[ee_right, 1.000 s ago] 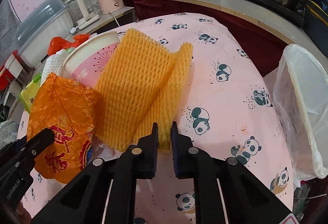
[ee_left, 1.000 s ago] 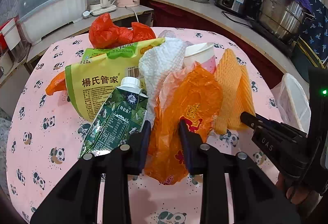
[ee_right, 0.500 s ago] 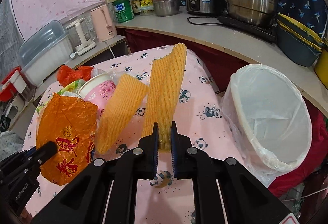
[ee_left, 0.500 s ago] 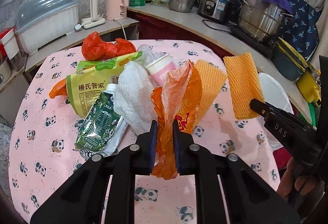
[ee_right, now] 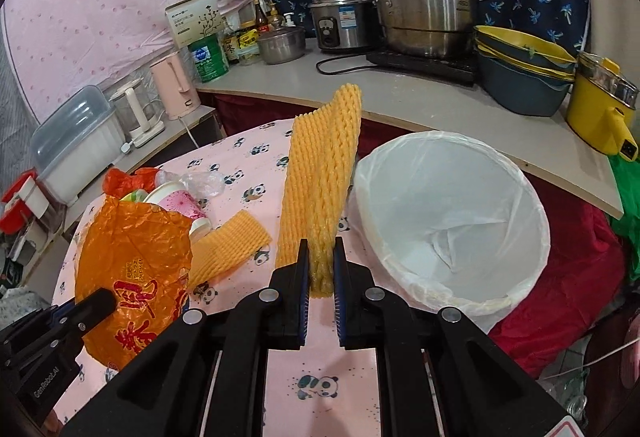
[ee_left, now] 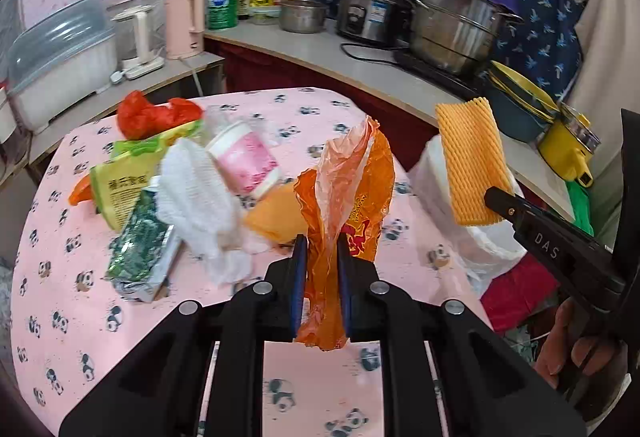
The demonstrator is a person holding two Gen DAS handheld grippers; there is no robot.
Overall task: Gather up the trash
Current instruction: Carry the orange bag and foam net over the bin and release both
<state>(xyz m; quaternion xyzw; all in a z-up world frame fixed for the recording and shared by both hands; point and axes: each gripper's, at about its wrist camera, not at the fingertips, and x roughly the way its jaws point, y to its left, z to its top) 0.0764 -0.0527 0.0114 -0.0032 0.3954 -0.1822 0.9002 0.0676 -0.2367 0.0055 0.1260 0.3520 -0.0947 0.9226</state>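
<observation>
My left gripper (ee_left: 322, 257) is shut on an orange plastic bag (ee_left: 348, 189) and holds it up above the pink panda tablecloth (ee_left: 80, 317); the bag also shows in the right wrist view (ee_right: 132, 257). My right gripper (ee_right: 321, 261) is shut on a yellow foam fruit net (ee_right: 320, 173), lifted just left of the white-lined trash bin (ee_right: 452, 221). The net (ee_left: 470, 161) and bin (ee_left: 492, 245) show in the left wrist view too.
On the table lie a second foam net (ee_right: 228, 241), a pink paper cup (ee_left: 244, 161), a white tissue (ee_left: 196, 189), a green carton (ee_left: 140, 253), a yellow-green snack bag (ee_left: 116, 185) and a red bag (ee_left: 152, 113). A counter with pots (ee_right: 424, 9) runs behind.
Both grippers have risen and swung right with their loads. The foam net now hangs beside the bin's mouth. The second net has dropped flat on the table.
</observation>
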